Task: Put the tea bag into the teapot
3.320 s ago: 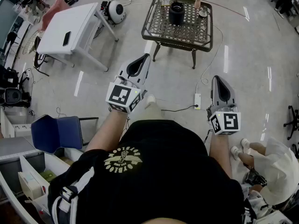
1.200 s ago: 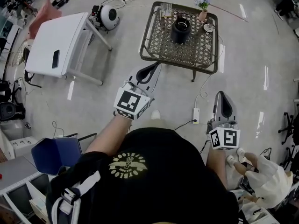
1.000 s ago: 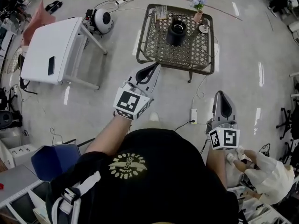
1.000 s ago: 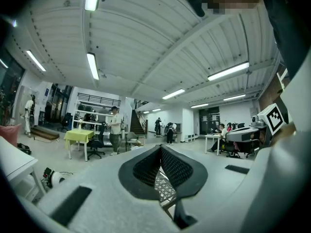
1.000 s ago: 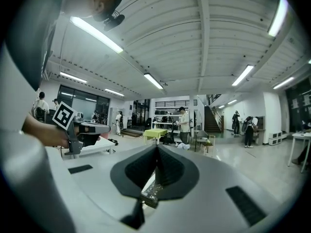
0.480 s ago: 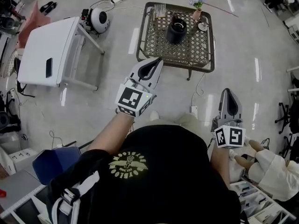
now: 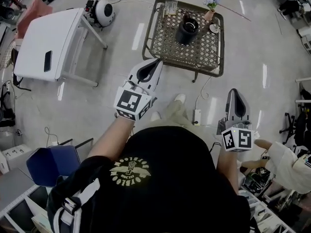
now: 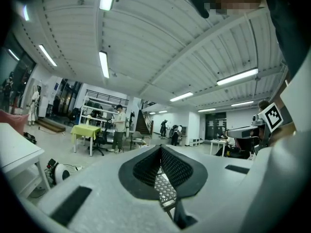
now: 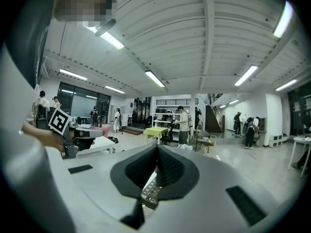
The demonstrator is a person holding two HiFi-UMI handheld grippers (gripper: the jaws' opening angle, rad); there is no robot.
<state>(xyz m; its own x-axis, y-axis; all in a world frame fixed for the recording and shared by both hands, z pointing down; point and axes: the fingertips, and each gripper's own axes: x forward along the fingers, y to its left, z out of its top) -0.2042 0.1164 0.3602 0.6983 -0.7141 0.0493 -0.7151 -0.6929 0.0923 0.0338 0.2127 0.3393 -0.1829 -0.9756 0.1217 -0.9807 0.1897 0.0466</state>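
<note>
Left gripper [image 7: 154,64], grey with marker cube: jaws pressed together, empty, aimed at dark woven-metal table [image 7: 170,39] ahead, well short of it; judged approach carry. Round black teapot [image 7: 187,31] stands mid-table. Tea bag too small to pick out, probably on table. Right gripper [image 7: 234,94]: jaws closed, empty, well apart from table

Black teapot [image 7: 187,31] upright on lattice-top table [image 7: 167,45] (toward far side), round-bodied.

Lattice-top metal table [image 7: 167,45] on grey floor [image 7: 252,42], carrying black teapot [image 7: 187,30], glass [image 7: 170,7], flower vase [image 7: 210,12], small dish [image 7: 214,28]
</note>
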